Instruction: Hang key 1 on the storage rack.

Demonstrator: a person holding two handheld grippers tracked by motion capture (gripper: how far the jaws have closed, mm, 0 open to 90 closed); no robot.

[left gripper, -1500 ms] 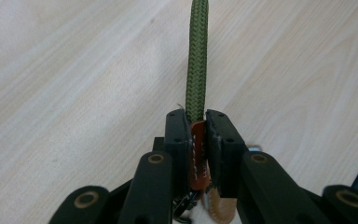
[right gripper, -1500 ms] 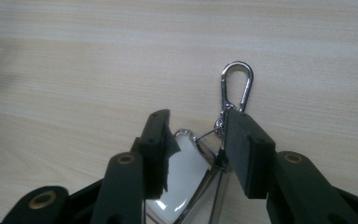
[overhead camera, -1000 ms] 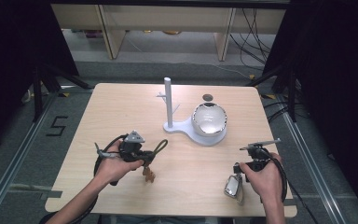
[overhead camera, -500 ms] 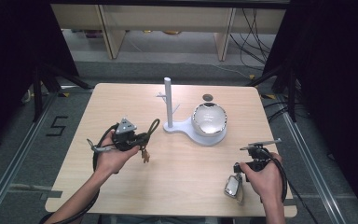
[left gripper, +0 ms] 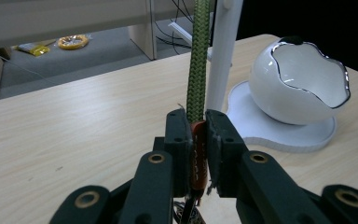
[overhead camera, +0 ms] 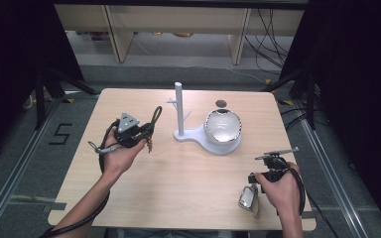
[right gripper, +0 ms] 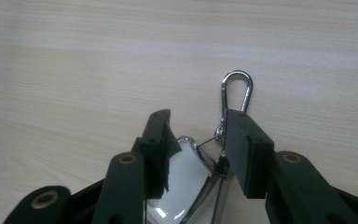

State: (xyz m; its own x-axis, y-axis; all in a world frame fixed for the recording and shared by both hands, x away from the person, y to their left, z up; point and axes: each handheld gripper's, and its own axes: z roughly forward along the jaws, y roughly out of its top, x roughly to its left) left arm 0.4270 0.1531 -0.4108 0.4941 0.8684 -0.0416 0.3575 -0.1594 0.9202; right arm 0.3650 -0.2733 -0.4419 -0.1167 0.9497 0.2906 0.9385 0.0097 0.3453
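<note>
My left gripper (overhead camera: pixel 147 135) is raised above the table's left half, shut on a green braided cord (overhead camera: pixel 155 118). In the left gripper view the cord (left gripper: pixel 198 56) rises from the jaws (left gripper: pixel 196 135), which pinch its orange end. Just beyond it stand a white post (left gripper: pixel 223 51) and a white egg-shaped bowl (left gripper: pixel 303 88) on one white base (overhead camera: pixel 198 136). Near the front right edge my right gripper (overhead camera: pixel 256 187) is open, pointing down at a silver keyring tag (overhead camera: pixel 248 198). Its jaws (right gripper: pixel 198 135) straddle the shiny tag (right gripper: pixel 182 172), and the snap hook (right gripper: pixel 237 91) lies ahead on the wood.
A small dark round spot (overhead camera: pixel 222 103) lies near the table's far edge behind the bowl (overhead camera: pixel 223 126). Shelves and loose cables are on the floor beyond the table. Dark frames flank both sides.
My left gripper has risen and moved away from the person toward the post, carrying the green cord upright. The right gripper has stayed over the tag.
</note>
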